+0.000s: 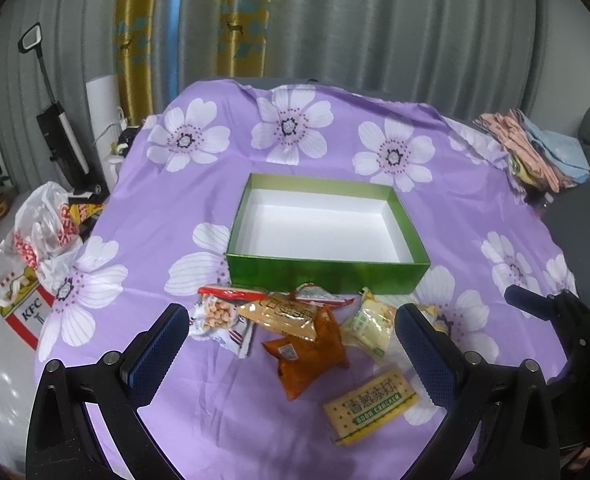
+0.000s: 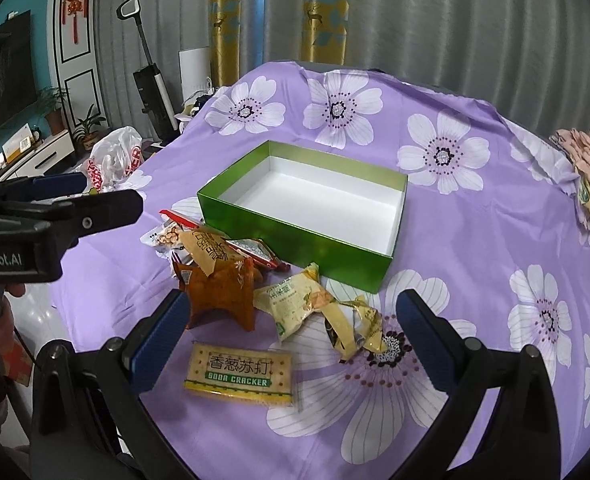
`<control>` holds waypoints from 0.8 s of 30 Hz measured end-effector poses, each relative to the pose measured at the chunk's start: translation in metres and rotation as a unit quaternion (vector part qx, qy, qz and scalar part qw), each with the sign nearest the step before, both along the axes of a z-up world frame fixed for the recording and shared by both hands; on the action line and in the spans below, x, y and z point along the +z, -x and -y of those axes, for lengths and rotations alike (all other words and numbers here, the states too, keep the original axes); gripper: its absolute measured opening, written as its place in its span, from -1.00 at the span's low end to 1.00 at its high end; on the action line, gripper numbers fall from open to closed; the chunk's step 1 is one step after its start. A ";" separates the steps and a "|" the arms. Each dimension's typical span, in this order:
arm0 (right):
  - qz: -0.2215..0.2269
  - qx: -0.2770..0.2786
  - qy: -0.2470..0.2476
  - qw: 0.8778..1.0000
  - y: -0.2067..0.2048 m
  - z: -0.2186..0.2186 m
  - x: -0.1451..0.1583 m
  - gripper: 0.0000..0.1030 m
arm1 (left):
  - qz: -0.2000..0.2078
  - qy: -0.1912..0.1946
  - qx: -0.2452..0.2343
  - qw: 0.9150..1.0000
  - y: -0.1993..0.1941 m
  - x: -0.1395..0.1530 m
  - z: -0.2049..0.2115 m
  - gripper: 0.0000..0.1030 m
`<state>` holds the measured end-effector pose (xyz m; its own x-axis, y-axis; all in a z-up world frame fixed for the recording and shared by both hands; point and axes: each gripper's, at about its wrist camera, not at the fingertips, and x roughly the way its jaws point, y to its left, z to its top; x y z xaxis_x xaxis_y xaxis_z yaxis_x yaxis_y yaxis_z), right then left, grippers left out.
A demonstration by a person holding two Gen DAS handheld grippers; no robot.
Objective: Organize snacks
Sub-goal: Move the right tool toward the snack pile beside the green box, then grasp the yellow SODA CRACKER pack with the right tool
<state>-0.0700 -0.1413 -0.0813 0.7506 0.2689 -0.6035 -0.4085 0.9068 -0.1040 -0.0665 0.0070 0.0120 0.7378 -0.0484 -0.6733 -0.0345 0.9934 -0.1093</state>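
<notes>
An open green box with a white, bare inside stands mid-table. In front of it lie several snack packets: a soda cracker pack, an orange-brown pouch, a pale yellow-green packet, a white packet of round snacks and a red-edged packet. My left gripper hovers open over the pile, holding nothing. My right gripper is open above the cracker pack and yellow packets, also holding nothing.
A purple flowered cloth covers the table. Folded clothes sit at the far right edge. On the floor to the left are a plastic bag, a KFC box and a vacuum.
</notes>
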 end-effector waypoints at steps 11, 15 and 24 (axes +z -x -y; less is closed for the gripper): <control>-0.049 -0.006 0.014 0.999 -0.006 0.016 -0.036 1.00 | -0.088 0.047 -0.032 0.995 -0.013 -0.042 0.011 0.98; -0.077 -0.001 0.024 0.997 -0.008 0.023 -0.055 1.00 | -0.131 0.079 -0.046 0.987 -0.015 -0.065 0.013 0.98; -0.139 0.029 0.043 0.989 -0.006 0.028 -0.103 0.95 | -0.199 0.123 -0.068 0.970 -0.009 -0.101 0.019 0.98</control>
<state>-0.0644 -0.1695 -0.1842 0.5374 0.2461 -0.8066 -0.4833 0.8737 -0.0554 -0.0579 -0.0117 -0.0891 0.3967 -0.3223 -0.8595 0.0068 0.9373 -0.3483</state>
